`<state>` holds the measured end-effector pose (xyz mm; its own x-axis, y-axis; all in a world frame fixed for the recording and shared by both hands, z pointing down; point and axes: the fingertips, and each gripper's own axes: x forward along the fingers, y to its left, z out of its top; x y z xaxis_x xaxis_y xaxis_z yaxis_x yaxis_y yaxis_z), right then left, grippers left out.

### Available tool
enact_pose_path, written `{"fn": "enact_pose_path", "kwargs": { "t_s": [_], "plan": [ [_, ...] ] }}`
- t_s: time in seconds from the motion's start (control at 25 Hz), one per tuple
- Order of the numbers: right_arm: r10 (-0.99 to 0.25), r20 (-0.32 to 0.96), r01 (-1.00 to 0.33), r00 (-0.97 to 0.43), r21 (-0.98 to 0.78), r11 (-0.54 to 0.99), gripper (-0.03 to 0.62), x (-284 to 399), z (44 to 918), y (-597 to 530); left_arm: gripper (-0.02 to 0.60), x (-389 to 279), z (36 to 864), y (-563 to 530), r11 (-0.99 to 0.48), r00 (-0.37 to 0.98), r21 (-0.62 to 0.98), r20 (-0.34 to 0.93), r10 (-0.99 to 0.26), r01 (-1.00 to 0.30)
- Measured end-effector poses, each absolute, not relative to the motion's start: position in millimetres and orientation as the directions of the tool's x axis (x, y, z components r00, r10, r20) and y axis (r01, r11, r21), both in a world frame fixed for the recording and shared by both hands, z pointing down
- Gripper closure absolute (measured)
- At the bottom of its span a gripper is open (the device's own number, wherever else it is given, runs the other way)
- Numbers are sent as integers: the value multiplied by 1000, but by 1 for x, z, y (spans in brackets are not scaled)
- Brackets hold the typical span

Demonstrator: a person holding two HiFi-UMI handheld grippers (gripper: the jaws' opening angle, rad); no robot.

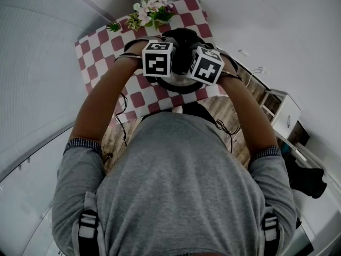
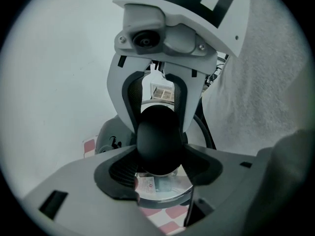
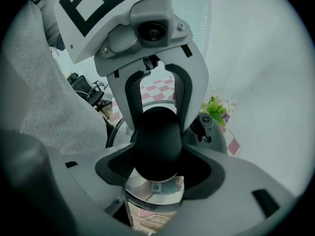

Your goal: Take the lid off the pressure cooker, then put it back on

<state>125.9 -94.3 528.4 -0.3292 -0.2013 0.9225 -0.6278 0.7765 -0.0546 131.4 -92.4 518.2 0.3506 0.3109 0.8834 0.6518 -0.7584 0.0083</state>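
Midway between my left gripper (image 2: 160, 175) and right gripper (image 3: 157, 173), the lid knob (image 2: 157, 141) stands upright; both jaw pairs are closing around it, not gripping yet.

There are two tongs, the left tongs (image 2: 158, 173) and right tongs (image 3: 156, 176), both closing around one black knob (image 2: 158, 141). One pressure cooker (image 1: 180, 85), one steel lid (image 2: 165, 191), one flower bunch (image 1: 152, 9), one checkered worktop (image 1: 139, 98), one person (image 1: 181, 185).
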Motion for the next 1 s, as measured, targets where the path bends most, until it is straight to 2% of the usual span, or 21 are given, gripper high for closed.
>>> {"fn": "enact_pose_path", "kwargs": {
  "t_s": [0.44,1.0],
  "plan": [
    [-203,924,-622,-323,-45,782,304,123,504,-95,282,129,495,-93,-762,379,-10,871,311,647],
    [-233,918,-566,-320,12,824,304,97,473,-105,282,103,463,-102,-800,434,-71,866,247,596]
  ]
}}
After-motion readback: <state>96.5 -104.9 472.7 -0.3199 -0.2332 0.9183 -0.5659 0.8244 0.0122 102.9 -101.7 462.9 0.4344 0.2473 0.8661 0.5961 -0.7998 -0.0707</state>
